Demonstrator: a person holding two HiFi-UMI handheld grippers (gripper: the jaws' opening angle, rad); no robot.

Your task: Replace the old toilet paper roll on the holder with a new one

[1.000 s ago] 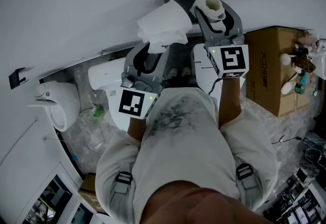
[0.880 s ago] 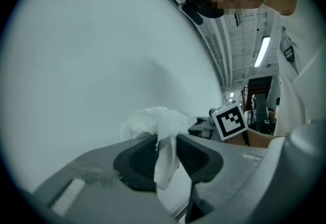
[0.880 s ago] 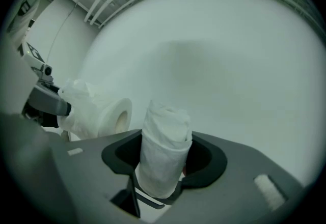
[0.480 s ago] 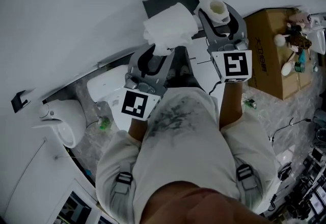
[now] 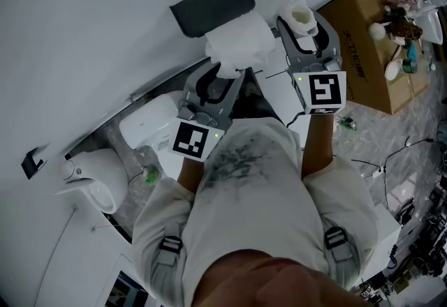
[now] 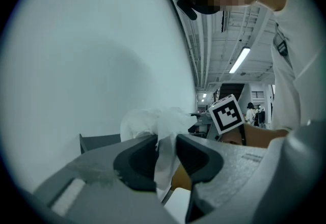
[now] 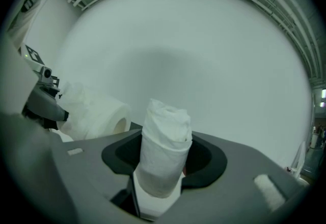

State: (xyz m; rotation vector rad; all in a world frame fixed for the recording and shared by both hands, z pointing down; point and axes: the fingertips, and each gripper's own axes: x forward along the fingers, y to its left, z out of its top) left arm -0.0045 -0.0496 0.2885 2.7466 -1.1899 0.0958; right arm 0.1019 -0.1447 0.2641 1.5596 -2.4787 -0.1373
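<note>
holder (image 5: 209, 4): top centre of the head view, on the wall (image 5: 84, 33)
new roll (image 5: 239, 44): just below the holder, ahead of the left gripper (image 5: 225, 74) (its loose paper is between the jaws)
old roll (image 5: 300, 14): right of the new roll, between the right gripper's (image 5: 304, 22) jaws
box (image 5: 367, 40): upper right
toilet (image 5: 147, 121): left of centre, below the wall

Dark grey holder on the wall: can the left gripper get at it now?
Probably yes. The dark grey holder sits just beyond the left gripper, with only the full white paper roll pinched in its jaws between them. The right gripper, holding a slim white roll, is off to the side.
</note>
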